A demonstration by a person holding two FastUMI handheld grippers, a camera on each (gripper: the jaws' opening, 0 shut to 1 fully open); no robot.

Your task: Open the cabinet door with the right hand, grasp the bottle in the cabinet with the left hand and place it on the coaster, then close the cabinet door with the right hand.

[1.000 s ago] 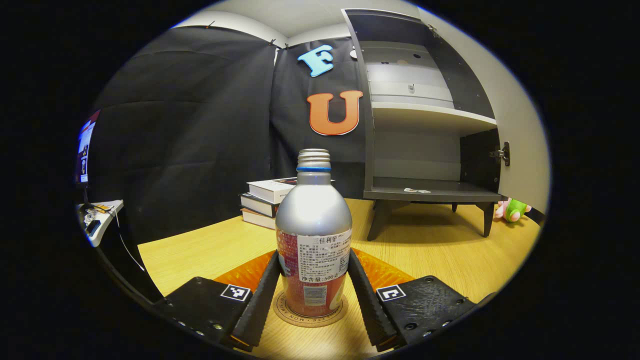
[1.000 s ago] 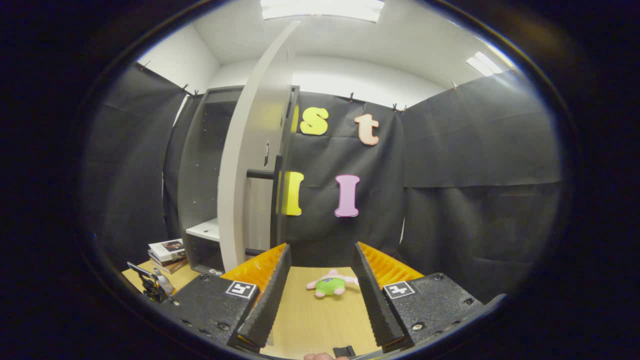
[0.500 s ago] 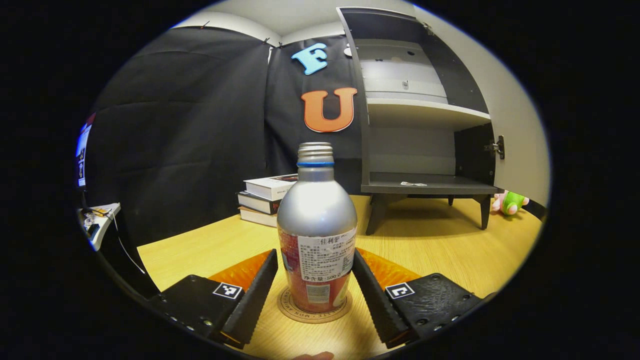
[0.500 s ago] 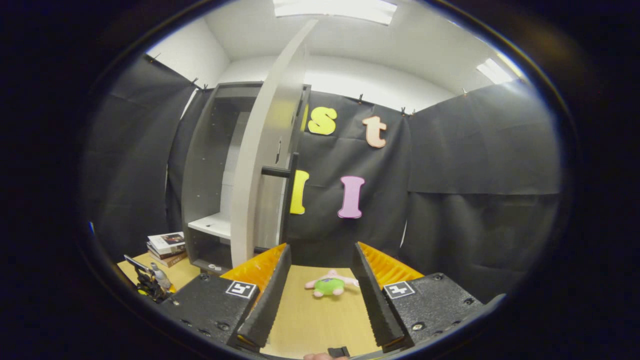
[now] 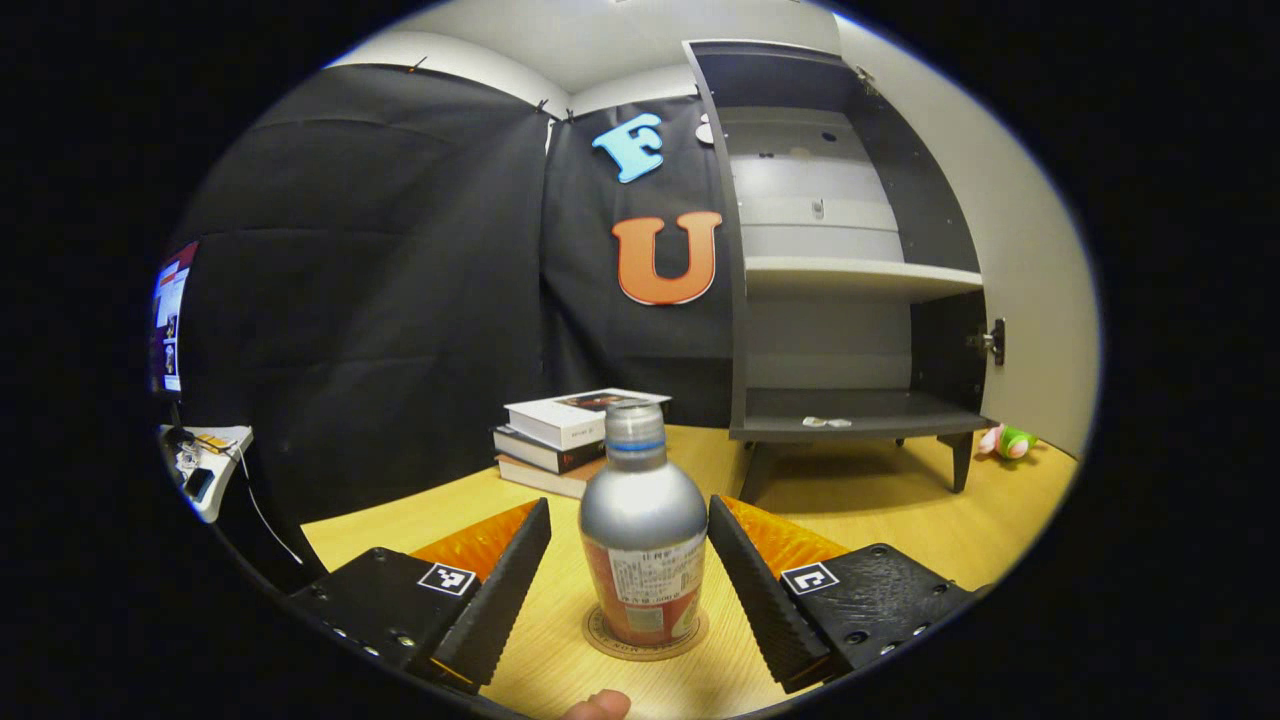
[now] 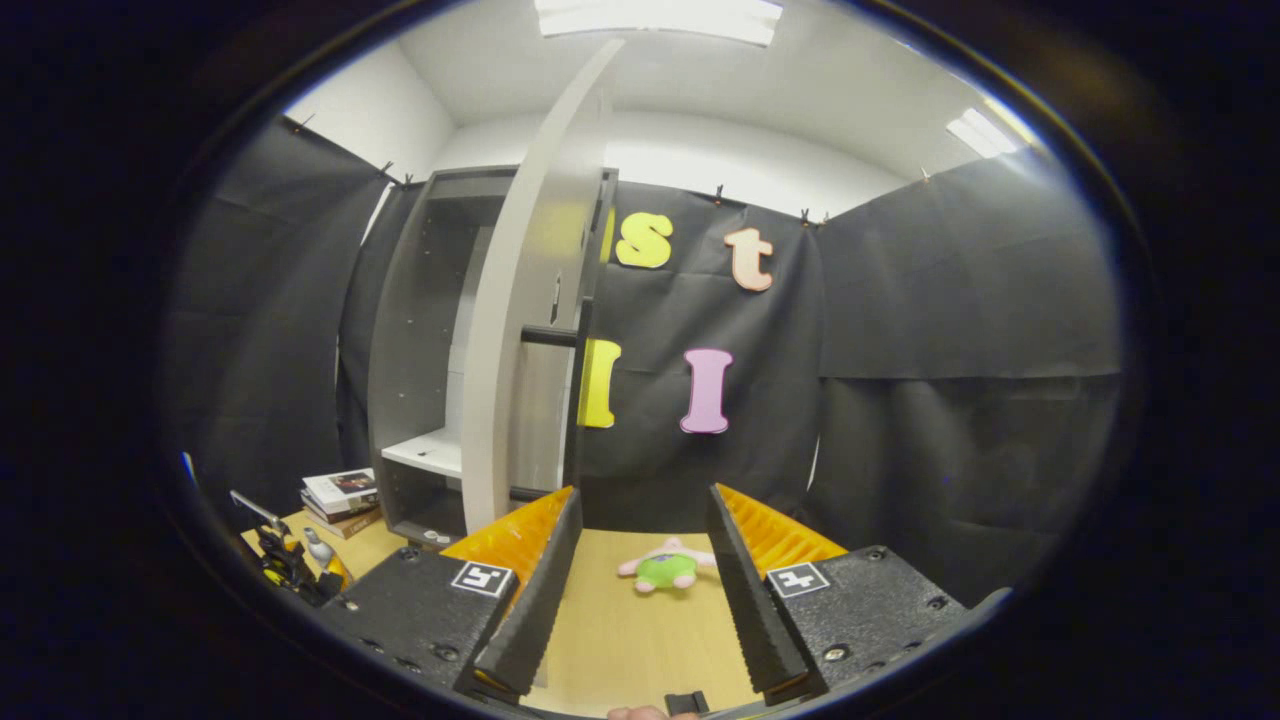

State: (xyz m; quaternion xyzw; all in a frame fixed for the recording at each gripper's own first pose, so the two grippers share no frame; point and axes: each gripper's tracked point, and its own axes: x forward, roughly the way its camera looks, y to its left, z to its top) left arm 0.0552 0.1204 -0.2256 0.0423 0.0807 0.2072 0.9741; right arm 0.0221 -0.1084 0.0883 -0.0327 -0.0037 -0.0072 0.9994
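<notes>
table (image 5: 880, 500): light wood, black cloth walls around | bottle (image 5: 643, 525): set upright on coaster (image 5: 603, 634), between spread fingers of left gripper (image 5: 629, 585), not touched | cabinet door (image 6: 530, 300): seen open | right gripper (image 6: 638, 590): held spread, pinching nothing | books (image 5: 565, 430): stacked beside cabinet (image 5: 850, 300)

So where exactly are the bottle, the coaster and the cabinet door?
bottle (image 5: 643, 510): left gripper view, on its silver shoulder.
coaster (image 5: 598, 636): left gripper view, on its left rim under the bottle.
cabinet door (image 6: 520, 330): right gripper view, on its pale open panel.
</notes>
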